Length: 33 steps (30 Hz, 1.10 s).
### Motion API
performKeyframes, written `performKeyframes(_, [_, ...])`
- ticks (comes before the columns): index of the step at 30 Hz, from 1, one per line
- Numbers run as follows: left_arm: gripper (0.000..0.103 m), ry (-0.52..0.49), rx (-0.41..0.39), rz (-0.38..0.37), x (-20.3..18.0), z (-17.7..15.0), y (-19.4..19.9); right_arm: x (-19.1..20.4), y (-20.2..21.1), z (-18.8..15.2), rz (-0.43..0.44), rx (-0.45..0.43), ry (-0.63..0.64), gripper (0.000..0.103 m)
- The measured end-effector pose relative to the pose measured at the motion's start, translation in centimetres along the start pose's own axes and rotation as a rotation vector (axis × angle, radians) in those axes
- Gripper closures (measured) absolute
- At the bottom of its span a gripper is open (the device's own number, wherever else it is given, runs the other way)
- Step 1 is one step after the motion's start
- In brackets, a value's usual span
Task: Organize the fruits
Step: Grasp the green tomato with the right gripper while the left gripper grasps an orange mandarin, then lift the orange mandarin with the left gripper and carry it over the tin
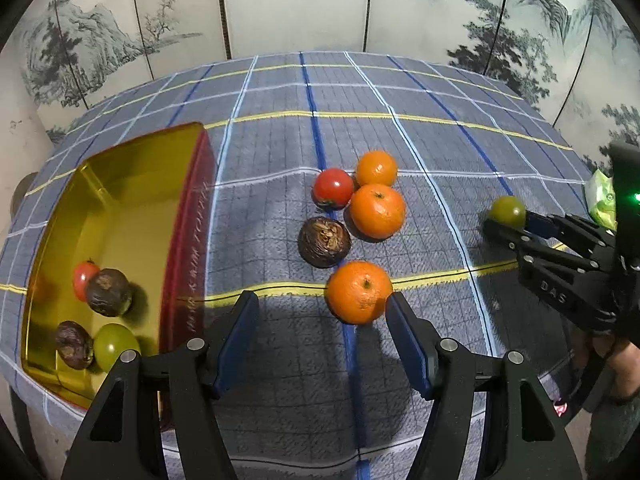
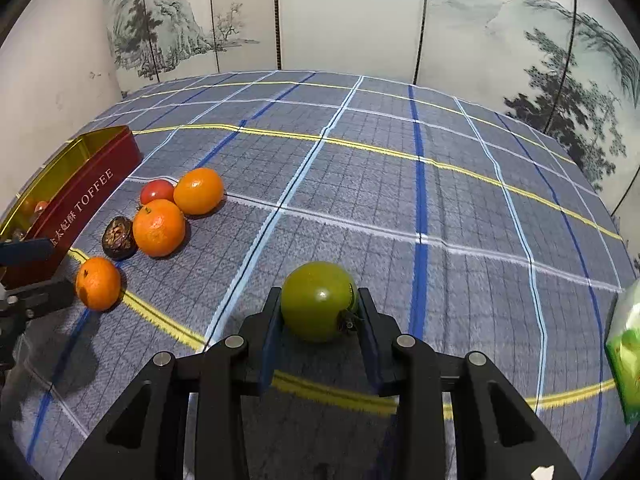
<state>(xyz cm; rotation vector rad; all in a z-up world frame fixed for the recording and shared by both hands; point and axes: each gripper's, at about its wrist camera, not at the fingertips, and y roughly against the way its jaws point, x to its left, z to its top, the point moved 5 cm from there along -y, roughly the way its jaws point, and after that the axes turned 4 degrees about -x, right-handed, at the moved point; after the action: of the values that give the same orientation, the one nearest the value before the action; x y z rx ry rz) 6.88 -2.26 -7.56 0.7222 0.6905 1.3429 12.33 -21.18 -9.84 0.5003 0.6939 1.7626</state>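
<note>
A red toffee tin (image 1: 192, 240) with a gold inside stands at the left. It holds a red tomato (image 1: 84, 280), two dark wrinkled fruits (image 1: 108, 292) and a green fruit (image 1: 116, 344). On the checked cloth lie a red tomato (image 1: 333, 189), two oranges (image 1: 378, 211) and a dark fruit (image 1: 324, 242) in a cluster. A third orange (image 1: 359, 292) lies nearer, just ahead of my left gripper (image 1: 320, 316), close to its right fingertip. That gripper is open and holds nothing. My right gripper (image 2: 319, 294) is shut on a green tomato (image 2: 318, 300) above the cloth, right of the cluster.
A green packet (image 2: 626, 356) lies at the table's right edge. A painted folding screen (image 2: 360, 20) stands close behind the round table. A person's hand (image 1: 616, 356) holds the right gripper at the right side.
</note>
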Motion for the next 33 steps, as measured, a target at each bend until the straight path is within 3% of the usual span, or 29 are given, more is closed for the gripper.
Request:
performKeyframes(16, [0.037,0.025,0.042,-0.026,-1.5,0.4,-2.7,-0.1,0.8,-1.4,-0.009,-0.021,-0.034,0.07])
performKeyframes(20, [0.046,0.016,0.043,-0.032,-1.8,0.2,-3.0,0.0,0.7,-1.3,-0.004,-0.023,-0.035,0.07])
performKeyframes(23, [0.047,0.018,0.051,-0.039,-1.9,0.0,-3.3,0.0,0.8,-1.3,-0.002,-0.025,-0.04,0.07])
performKeyframes(29, [0.063,0.019,0.034,-0.038,-1.9,0.2,-3.4,0.1,0.8,-1.4,0.004,-0.028,-0.047,0.07])
performKeyframes(33, [0.064,0.018,0.035,-0.038,-1.9,0.3,-3.4,0.0,0.9,-1.4,0.008,-0.03,-0.052,0.07])
